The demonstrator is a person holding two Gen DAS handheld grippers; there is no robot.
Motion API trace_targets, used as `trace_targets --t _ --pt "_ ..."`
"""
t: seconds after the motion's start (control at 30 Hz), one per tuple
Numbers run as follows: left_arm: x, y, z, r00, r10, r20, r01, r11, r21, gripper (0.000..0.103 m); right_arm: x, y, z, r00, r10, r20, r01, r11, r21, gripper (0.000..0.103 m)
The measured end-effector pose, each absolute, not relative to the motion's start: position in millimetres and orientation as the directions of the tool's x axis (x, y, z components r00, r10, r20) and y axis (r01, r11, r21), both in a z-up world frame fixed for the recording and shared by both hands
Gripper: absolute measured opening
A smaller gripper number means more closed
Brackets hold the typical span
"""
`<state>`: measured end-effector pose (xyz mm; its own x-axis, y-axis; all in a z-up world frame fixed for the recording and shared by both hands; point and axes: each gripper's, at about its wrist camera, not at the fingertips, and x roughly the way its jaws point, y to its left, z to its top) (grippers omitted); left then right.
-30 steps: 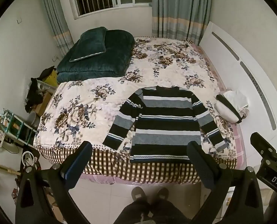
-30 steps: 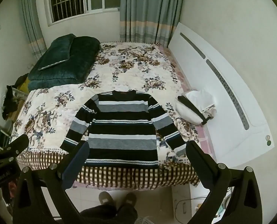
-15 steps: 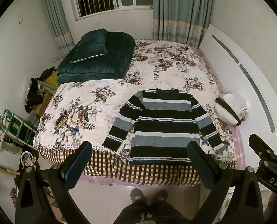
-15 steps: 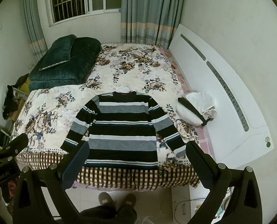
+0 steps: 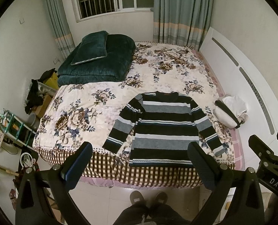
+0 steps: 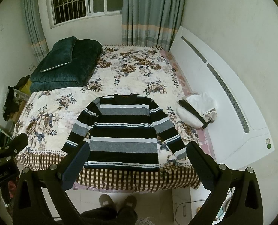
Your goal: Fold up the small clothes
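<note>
**Striped sweater flat at the bed's near edge, both claws released above it**

A striped sweater [image 5: 165,129] lies spread face up on the floral bedspread [image 5: 79,112], hem at the near checked border, both sleeves angled outward. The left gripper [image 5: 140,161] hangs above the floor short of the bed, jaws wide apart and empty; the right gripper [image 6: 137,161] is likewise spread and holds nothing.

Only the left wrist view shows the teal shelf [image 5: 17,129] and clutter beside the bed, plus the right gripper's frame at its right edge. Only the right wrist view shows the headboard's [image 6: 223,97] near corner with a green sticker [image 6: 268,145], and cables on the floor. Both show the folded green quilt [image 5: 101,61], the white bundle [image 5: 230,110] and the person's shoes [image 5: 148,198]
</note>
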<state>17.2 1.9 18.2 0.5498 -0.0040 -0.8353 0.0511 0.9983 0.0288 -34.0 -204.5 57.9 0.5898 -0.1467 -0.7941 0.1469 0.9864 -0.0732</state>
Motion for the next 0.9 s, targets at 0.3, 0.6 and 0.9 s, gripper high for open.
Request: trace_targets --t 0.3,0.6,0.9 --pt "26.7 -13.2 48.6 0.563 -0.006 -0.826 0.047 0.999 0.025 0.103 -26.3 -203.3 93.2 0.598 -0.146 -0.788 0.148 0.986 -0.070 0.103" --pt "25.7 -12.0 50.5 0.568 -0.010 -0.823 0.048 0.999 0.020 0.103 -27.9 -203.8 94.1 0.603 -0.145 -0.785 0.148 0.987 -0.069 0.103" --pt "25.5 -11.7 53.6 0.574 -0.012 -0.819 0.048 0.999 0.019 0.103 -28.3 -203.1 97.7 0.606 -0.144 -0.782 0.146 0.987 -0.069 0.103"
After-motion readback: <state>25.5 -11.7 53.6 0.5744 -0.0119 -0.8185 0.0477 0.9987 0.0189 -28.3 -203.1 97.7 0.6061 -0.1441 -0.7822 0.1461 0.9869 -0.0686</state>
